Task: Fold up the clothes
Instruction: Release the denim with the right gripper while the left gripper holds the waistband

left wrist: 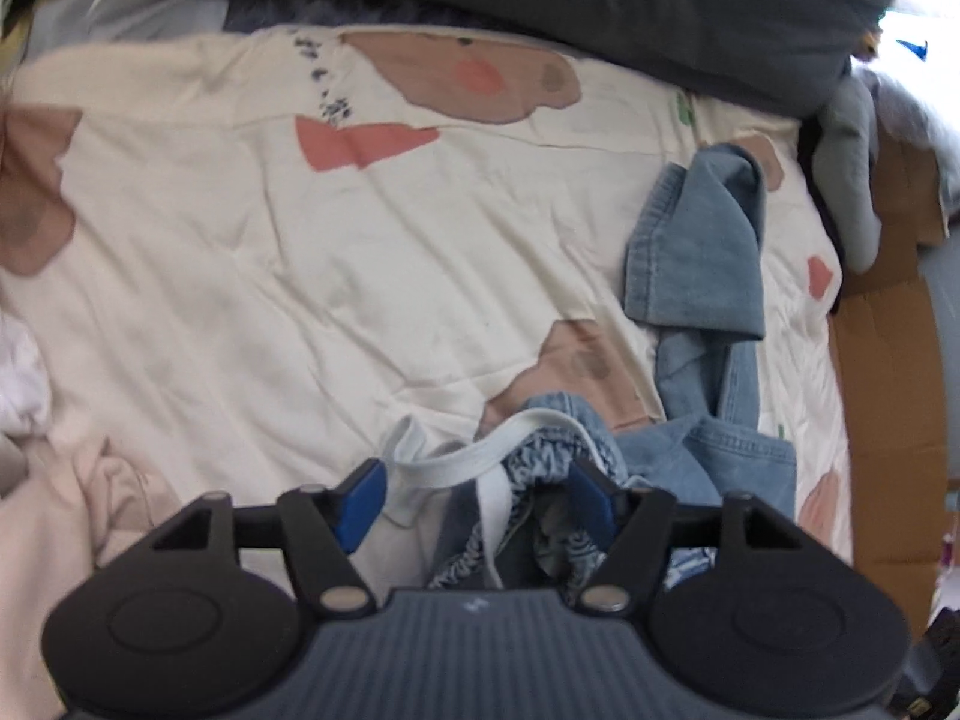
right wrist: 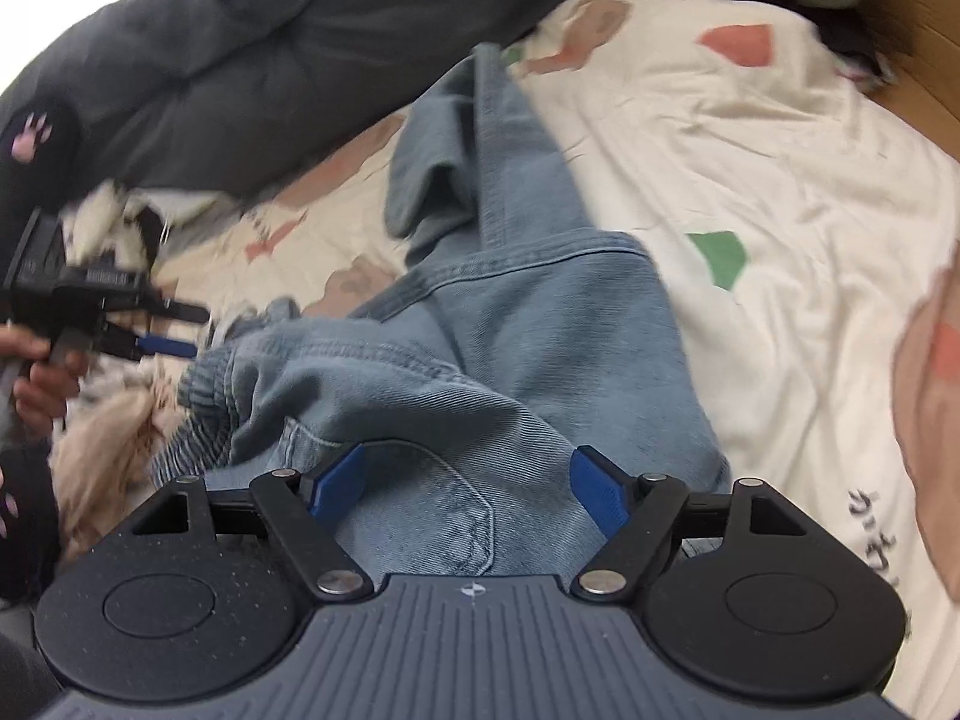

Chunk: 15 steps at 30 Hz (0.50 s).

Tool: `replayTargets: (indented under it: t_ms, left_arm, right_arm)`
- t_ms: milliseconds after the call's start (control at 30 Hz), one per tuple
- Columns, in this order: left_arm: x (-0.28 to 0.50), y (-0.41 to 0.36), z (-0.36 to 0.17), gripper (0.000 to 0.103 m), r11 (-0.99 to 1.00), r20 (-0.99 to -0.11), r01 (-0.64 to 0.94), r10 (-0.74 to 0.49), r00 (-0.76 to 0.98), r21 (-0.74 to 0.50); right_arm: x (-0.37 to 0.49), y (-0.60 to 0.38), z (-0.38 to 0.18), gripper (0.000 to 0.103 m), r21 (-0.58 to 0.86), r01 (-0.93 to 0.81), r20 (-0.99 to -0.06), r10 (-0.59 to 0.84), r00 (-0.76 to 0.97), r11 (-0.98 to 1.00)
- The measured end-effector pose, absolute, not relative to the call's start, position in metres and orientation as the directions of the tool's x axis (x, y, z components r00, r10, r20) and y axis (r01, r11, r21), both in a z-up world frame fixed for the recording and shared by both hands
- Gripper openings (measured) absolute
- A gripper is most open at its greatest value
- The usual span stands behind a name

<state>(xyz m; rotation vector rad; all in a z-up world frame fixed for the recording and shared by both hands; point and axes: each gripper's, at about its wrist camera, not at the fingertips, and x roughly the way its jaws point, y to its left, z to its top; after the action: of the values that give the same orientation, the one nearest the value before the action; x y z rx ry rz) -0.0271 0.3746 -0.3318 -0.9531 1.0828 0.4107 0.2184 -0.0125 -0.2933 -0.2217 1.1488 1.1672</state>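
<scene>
Near the bed's (left wrist: pixel 300 252) right edge lie crumpled jeans (right wrist: pixel 510 324); the left gripper (left wrist: pixel 474 504) gapes around their waistband (left wrist: pixel 540 456), the right gripper (right wrist: pixel 468 486) spread over a pocket.

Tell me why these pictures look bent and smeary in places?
Left wrist view: the wide lens bows the cream patterned bedspread; the window corner is blown out white. Right wrist view: the light blue denim jeans are sharp near the right claw, while the left claw is motion-blurred.
</scene>
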Motion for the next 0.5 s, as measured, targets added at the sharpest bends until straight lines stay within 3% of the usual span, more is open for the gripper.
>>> replayTargets:
  t_ms: [200,500]
  left_arm:
    - [-0.025,0.385,-0.349,0.081,0.465,-0.868,-0.742,-0.145,0.475,-0.483]
    - [-0.019,0.384,-0.384,0.082,0.328,-0.862,-0.797,-0.195,0.469,-0.508]
  right_arm:
    - [0.217,0.016,-0.299,0.081,0.36,-0.859,-0.809,0.58,-0.093,0.365]
    - [0.222,0.05,-0.301,0.081,0.348,-0.885,-0.806,0.581,-0.115,0.308]
